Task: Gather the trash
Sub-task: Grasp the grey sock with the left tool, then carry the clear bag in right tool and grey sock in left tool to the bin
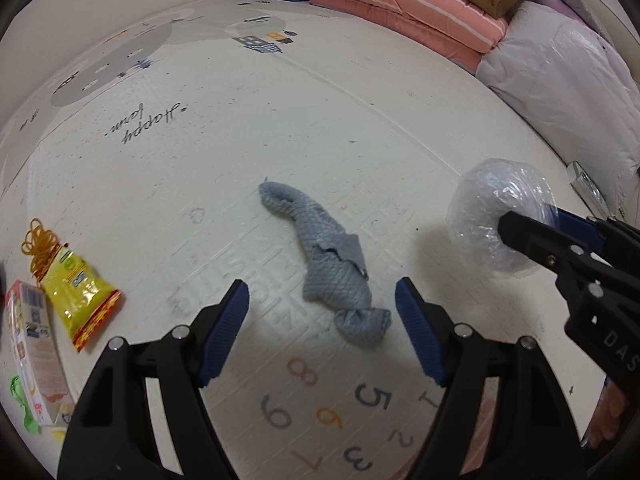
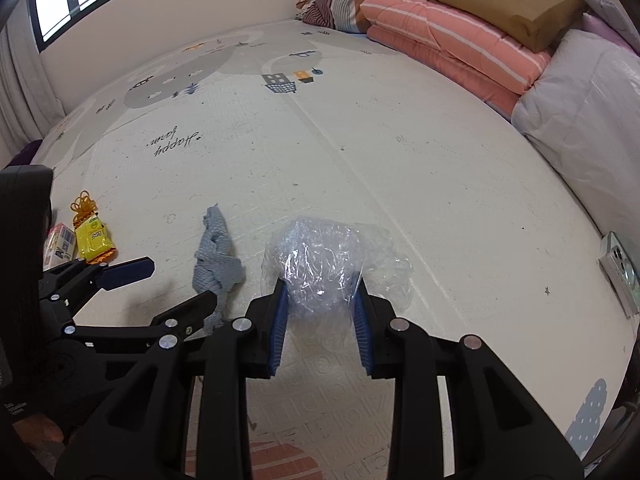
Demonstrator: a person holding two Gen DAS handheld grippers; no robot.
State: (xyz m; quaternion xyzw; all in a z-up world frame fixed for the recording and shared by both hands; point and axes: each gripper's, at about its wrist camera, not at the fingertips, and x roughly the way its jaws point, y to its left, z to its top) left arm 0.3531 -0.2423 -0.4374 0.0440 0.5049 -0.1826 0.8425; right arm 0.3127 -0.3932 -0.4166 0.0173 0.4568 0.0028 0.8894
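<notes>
While the sweep runs from the left edge of the play mat [image 1: 360,92], the listing begins with a carton [image 1: 34,348] and a yellow snack packet [image 1: 80,296], both flat on the mat beside a tangle of orange rubber bands [image 1: 38,240].

Next, centre: a twisted grey cloth [image 1: 332,264], lying on the mat. The left tool [image 1: 322,328] hangs over it, jaws wide apart, nothing between the pads, the cloth's near end lying between the fingertips but untouched.

Further right: a crumpled wad of clear plastic wrap [image 2: 320,264], clamped between the blue pads of the right tool [image 2: 320,320], jaws narrowed onto it and the wad bulging forward past them.

Far right: a phone [image 2: 622,272] near folded bedding [image 2: 460,36]; not trash.

Step in hand, as judged: wrap secured, cloth next. The left tool likely needs to drop onto the cloth's bunched middle and close. No bin shows in either view.
</notes>
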